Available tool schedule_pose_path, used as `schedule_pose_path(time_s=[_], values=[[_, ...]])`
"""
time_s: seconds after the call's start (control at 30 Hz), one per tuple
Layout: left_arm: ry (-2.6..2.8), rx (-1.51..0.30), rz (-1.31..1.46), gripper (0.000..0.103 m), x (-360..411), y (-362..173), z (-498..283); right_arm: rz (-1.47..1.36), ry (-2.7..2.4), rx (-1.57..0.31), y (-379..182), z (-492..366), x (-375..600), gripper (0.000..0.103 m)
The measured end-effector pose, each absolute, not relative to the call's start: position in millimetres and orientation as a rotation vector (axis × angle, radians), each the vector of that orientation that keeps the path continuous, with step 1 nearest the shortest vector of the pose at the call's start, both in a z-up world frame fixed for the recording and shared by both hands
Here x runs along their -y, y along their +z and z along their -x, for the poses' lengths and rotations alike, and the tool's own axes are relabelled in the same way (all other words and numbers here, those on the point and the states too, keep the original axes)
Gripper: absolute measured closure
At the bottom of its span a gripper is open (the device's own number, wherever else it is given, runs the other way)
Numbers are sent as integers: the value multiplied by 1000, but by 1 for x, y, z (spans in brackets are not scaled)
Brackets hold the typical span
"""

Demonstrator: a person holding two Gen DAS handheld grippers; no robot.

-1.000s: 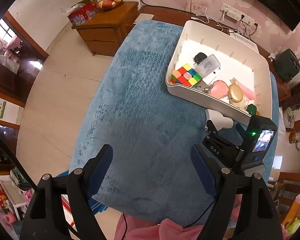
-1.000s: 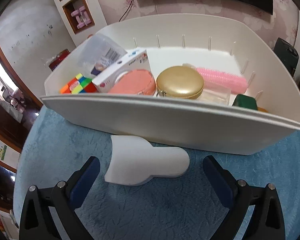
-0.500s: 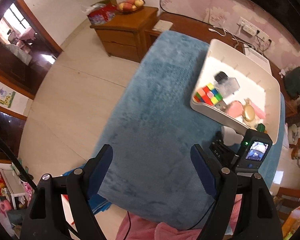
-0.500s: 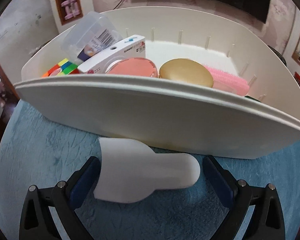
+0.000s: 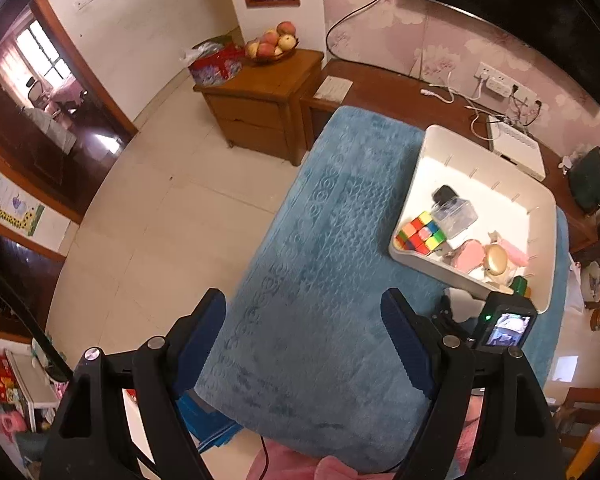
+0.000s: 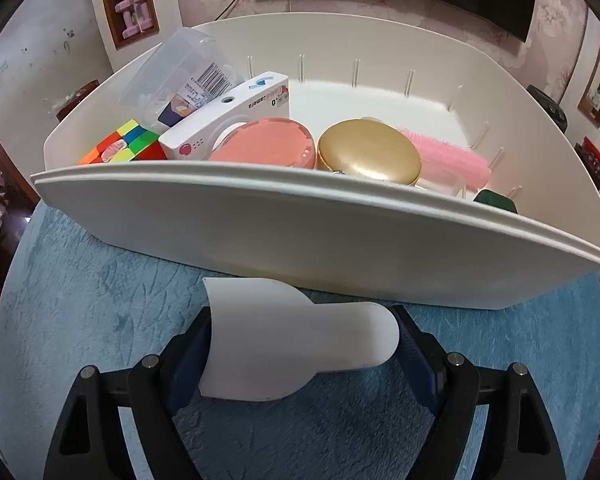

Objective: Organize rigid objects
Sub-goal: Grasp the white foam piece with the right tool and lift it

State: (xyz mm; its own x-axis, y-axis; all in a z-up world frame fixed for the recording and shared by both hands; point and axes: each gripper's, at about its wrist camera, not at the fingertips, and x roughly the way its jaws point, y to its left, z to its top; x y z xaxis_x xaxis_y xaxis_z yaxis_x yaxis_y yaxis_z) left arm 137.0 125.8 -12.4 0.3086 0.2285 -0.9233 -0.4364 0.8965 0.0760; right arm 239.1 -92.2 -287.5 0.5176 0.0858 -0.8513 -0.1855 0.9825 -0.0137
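White scoop (image 6: 296, 336), smooth, rounded handle, gripped by right tongs (image 6: 300, 344), left tongs (image 5: 308, 344) spread wide.

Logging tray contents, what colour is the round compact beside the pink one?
Gold; the round compact shows best in the right wrist view.

Both views are evenly and fairly brightly lit by soft indoor light, with daylight blooming white through the window (image 5: 40, 56) at the far left of the left wrist view and a pale sheen on the floor (image 5: 140, 208). Shadows are faint and soft: a dim band lies under the tray (image 6: 340, 248) on the blue cloth (image 6: 80, 300). Fisheye distortion bends walls and the tray rim into curves, black vignette fills the corners, and focus is sharp apart from slight softness toward the edges.
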Motion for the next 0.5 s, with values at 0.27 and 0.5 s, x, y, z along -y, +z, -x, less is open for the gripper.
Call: schedule_pose_path(time_s=[0.27, 0.5], values=[[405, -1118, 129, 21, -111, 14, -153, 112, 237, -1055, -273, -222, 85, 19], [358, -1079, 88, 21, -95, 33, -166, 130, 287, -1107, -256, -195, 75, 18]])
